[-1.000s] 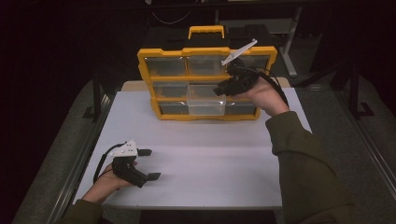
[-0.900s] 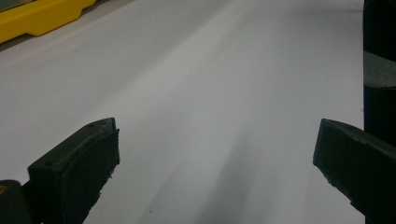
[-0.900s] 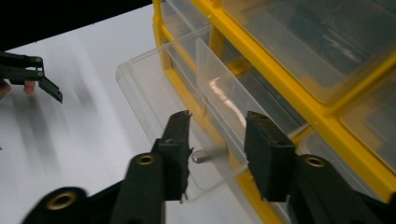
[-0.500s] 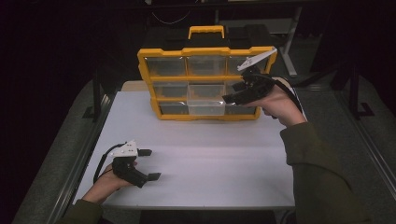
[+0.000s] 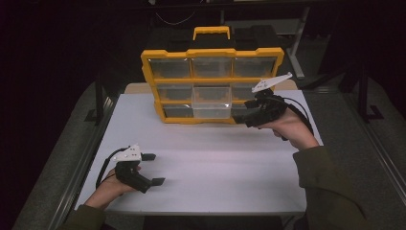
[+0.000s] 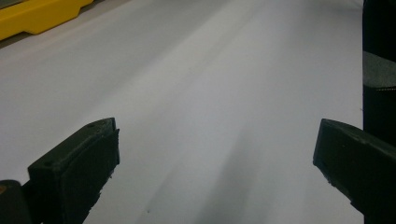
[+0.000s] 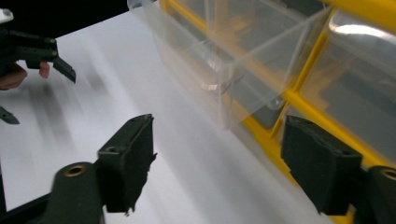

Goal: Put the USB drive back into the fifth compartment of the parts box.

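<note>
White table surface [image 5: 210,158] occupies the centre of the high view, with dark surroundings on all sides.

Lower left of the frame: the left gripper [image 5: 152,168] rests low on the table, held by the person's left hand [image 5: 112,184]. Its jaws stand wide apart and hold nothing; the left gripper view confirms bare table between them. Judged idle, parked clear of the work.

Upper centre: a yellow drawer cabinet [image 5: 167,64] stands upright at the far edge of the table, a black and yellow handle [image 5: 211,32] on top, clear drawers in three rows. The middle drawer [image 5: 210,100] of the centre row is pulled forward, projecting out of the frame toward the person. The right gripper view shows the same clear drawer [image 7: 219,70] standing out from the yellow face, apparently empty.

Centre right: the right gripper [image 5: 242,111], in the right hand [image 5: 289,127], sits just beside the lower right of the cabinet, jaws pointing left toward the projecting drawer. In its own view the jaws are well parted with nothing between them, and the drawer front lies beyond the tips, not touching. Judged a stand-off position, after releasing the drawer or before acting on it; which cannot be told.

Change from a second ago: the right gripper has dropped from the upper right of the cabinet front to its lower right corner. Left gripper and drawer unchanged.
</note>
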The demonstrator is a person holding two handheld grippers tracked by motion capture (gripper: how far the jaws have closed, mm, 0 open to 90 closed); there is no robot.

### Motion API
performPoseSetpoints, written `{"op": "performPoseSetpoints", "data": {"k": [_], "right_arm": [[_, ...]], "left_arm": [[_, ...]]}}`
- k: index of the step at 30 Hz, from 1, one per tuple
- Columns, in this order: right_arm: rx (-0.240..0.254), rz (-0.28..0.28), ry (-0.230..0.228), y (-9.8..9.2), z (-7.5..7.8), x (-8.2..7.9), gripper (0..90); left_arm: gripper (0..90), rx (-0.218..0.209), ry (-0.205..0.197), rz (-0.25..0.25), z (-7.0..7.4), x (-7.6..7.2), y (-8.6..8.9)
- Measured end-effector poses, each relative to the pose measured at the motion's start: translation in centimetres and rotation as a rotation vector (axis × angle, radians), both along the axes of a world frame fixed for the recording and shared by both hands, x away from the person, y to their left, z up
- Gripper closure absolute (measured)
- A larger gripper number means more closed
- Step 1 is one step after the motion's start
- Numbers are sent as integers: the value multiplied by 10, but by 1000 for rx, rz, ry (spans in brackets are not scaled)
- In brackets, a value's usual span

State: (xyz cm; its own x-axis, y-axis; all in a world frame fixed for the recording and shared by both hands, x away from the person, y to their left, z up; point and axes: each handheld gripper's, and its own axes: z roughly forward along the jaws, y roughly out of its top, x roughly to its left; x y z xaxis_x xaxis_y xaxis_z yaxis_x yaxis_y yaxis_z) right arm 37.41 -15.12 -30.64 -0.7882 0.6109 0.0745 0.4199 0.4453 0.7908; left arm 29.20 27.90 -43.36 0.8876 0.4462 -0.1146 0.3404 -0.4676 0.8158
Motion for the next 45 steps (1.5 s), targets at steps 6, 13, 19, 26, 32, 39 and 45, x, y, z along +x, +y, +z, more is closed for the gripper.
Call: {"op": "performPoseSetpoints", "data": {"k": [6, 13, 19, 26, 32, 39, 45], "right_arm": [[16, -5, -2, -5, -22, -12, 182], [31, -38, -5, -11, -47, -27, 134], [50, -60, -9, -17, -64, -39, 85], [67, -80, -14, -24, -84, -50, 17], [80, -99, -15, -31, -100, -59, 1], [81, -122, 5, -40, -120, -69, 1], [74, -134, 13, -43, -129, -73, 1]], "left_arm": [[0, 1, 1, 1, 0, 0, -1], [0, 1, 5, 3, 0, -1, 0], [0, 2, 5, 1, 0, -1, -1], [0, 2, 7, -1, -1, -1, -1], [0, -1, 8, 1, -1, -1, -1], [0, -6, 11, 2, -1, -1, -1], [0, -12, 10, 6, -1, -1, 1]]}}
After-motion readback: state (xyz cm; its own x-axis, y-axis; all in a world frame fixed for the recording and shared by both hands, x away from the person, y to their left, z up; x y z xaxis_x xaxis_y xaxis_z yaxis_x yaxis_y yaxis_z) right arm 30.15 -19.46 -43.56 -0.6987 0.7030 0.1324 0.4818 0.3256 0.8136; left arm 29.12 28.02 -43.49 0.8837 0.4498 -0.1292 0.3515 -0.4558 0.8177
